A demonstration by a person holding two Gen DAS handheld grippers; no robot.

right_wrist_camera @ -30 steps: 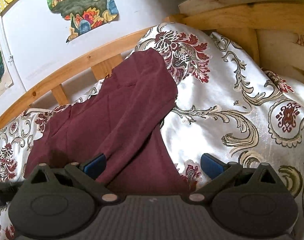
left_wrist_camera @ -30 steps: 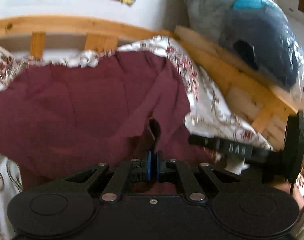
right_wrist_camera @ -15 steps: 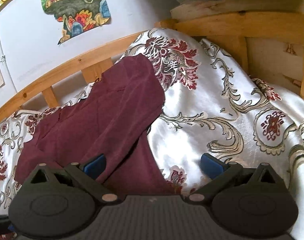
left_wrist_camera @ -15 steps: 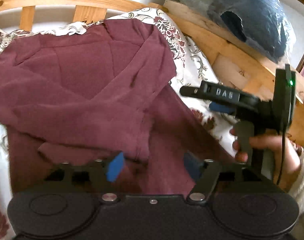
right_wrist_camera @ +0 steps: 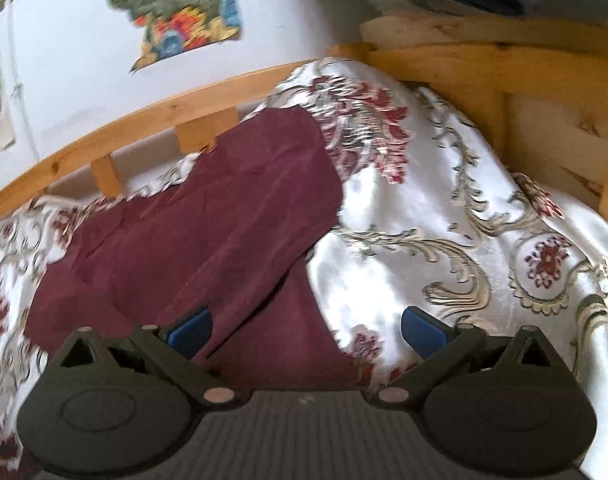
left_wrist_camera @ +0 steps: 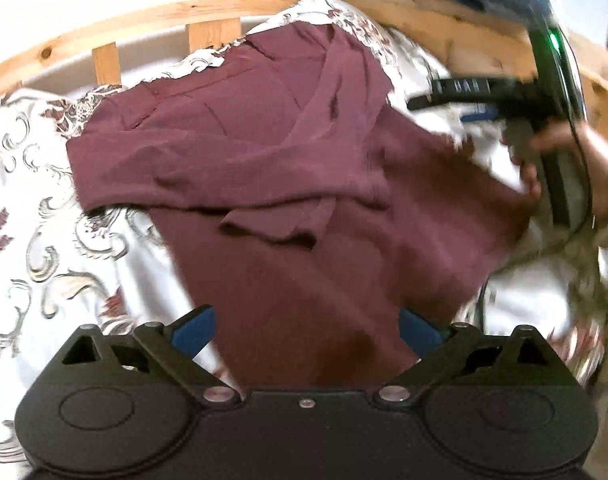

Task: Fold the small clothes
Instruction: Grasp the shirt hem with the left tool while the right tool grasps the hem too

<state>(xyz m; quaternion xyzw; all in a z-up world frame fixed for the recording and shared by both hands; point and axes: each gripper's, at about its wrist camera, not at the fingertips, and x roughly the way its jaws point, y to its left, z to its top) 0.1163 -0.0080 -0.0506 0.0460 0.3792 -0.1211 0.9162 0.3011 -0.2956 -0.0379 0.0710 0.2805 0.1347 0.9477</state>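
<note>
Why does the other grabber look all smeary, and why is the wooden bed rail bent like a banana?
Left wrist view: the right gripper and the hand holding it are smeared by motion blur, while the maroon garment looks sharper. Both views: the fisheye lens bows the straight wooden rail. Right wrist view: the wall poster is blurry, and the satin bedspread gleams.

Soft daylight, fisheye warp at edges, motion blur esp. right side.

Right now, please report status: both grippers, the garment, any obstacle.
Left gripper open, right gripper open, nothing held. Maroon garment part folded on floral bedcover, sleeve laid across. No obstacle seen.
</note>
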